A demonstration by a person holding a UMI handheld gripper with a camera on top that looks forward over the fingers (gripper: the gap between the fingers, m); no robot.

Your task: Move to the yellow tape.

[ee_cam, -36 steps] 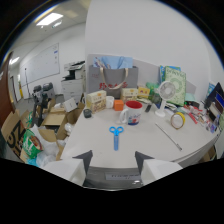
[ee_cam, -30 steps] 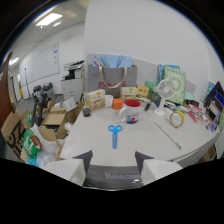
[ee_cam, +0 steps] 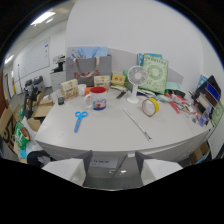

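Swung right: yellow tape (ee_cam: pixel 150 106) nearer open claw (ee_cam: pixel 114 169).

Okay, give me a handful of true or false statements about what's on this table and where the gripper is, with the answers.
1. The yellow tape stands on edge near the fan. True.
2. The gripper holds the tape. False: its fingers are open and empty, short of the table.
3. The scissors have blue handles. True.
4. The mug lies between the fingers. False: it stands far beyond them, mid-table.
5. The fan is black. False: it is white.
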